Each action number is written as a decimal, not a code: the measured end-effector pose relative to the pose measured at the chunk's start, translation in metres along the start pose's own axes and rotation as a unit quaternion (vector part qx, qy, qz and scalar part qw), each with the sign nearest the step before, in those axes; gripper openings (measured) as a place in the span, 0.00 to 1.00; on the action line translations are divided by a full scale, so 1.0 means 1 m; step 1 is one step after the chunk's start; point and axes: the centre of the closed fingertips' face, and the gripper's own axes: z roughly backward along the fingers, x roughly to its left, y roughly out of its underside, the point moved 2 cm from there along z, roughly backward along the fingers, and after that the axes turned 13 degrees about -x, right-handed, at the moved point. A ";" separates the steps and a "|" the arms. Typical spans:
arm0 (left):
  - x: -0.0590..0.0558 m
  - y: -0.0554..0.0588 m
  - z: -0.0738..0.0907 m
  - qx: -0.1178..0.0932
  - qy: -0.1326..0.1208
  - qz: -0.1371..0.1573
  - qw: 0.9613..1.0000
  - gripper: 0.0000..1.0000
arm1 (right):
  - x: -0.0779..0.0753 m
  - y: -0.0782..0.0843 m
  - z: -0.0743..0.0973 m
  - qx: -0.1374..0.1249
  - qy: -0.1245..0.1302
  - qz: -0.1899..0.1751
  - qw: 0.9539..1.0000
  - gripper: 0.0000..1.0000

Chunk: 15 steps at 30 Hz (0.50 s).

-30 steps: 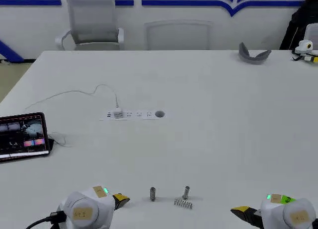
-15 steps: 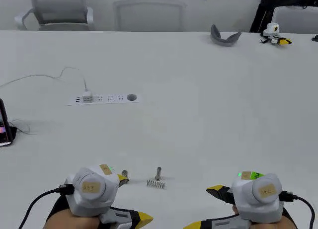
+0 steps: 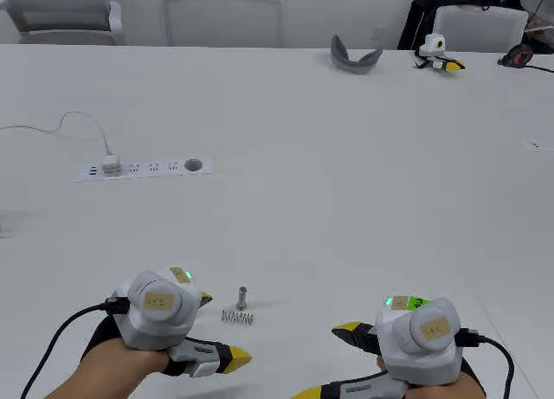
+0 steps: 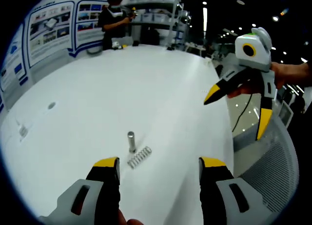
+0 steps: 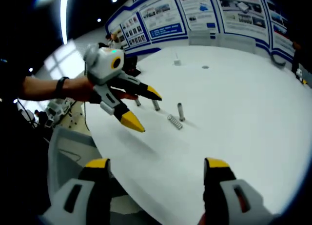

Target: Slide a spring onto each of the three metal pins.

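A loose spring (image 3: 235, 316) is lying on its side on the white table (image 3: 346, 200), just beside an upright metal pin (image 3: 241, 295). A second pin (image 5: 156, 105) is standing near the left gripper (image 3: 221, 328), whose jaws are gaping wide and holding nothing. The right gripper (image 3: 325, 361) is hovering well apart on the spring's other side, with its jaws likewise spread wide and empty.

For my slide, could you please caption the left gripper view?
Open left gripper faces an upright metal pin beside a spring.
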 end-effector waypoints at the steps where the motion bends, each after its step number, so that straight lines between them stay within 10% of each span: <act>1: 0.001 0.001 -0.004 0.002 -0.002 0.003 1.000 0.66 | 0.000 0.000 0.002 0.000 0.002 -0.001 1.000 0.80; 15: 0.005 0.021 -0.039 0.024 -0.015 0.017 0.999 0.56 | -0.003 0.004 0.017 -0.006 0.021 -0.014 1.000 0.80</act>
